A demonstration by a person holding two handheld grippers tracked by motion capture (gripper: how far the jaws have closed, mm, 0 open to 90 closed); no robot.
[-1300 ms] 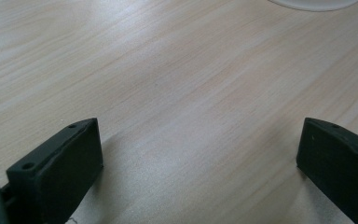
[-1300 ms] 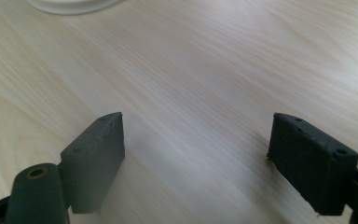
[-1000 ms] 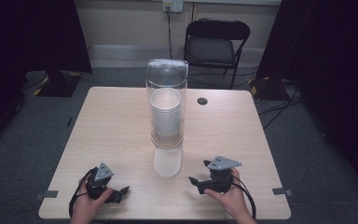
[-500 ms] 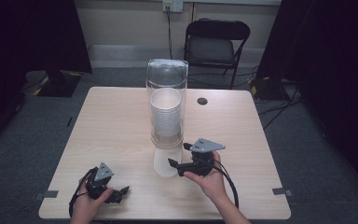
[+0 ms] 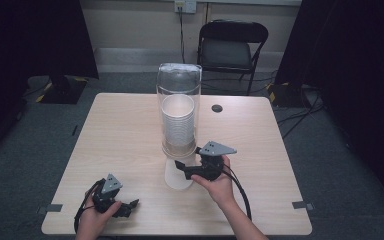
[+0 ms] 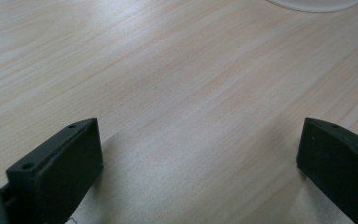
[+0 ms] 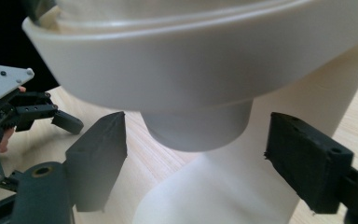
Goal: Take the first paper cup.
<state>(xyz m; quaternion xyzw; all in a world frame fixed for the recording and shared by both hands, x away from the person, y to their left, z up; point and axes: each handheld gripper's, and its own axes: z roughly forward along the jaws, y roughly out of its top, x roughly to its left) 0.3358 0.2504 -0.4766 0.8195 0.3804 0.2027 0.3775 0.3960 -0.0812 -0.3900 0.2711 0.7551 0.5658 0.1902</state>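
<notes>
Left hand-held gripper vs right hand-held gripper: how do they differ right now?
The left hand-held gripper lies low on the table near its front edge, jaws wide with only bare wood between them. The right hand-held gripper is raised at the cup dispenser, its jaws either side of the bottom cup, not touching, and have just been closing. Both are open and hold nothing.

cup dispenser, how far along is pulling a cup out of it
Done: the right gripper has reached the cup dispenser, and its jaws have been closing. In hand: they straddle the bottom cup without touching it. Left: grip and pull it down. The left gripper rests open on the table.
</notes>
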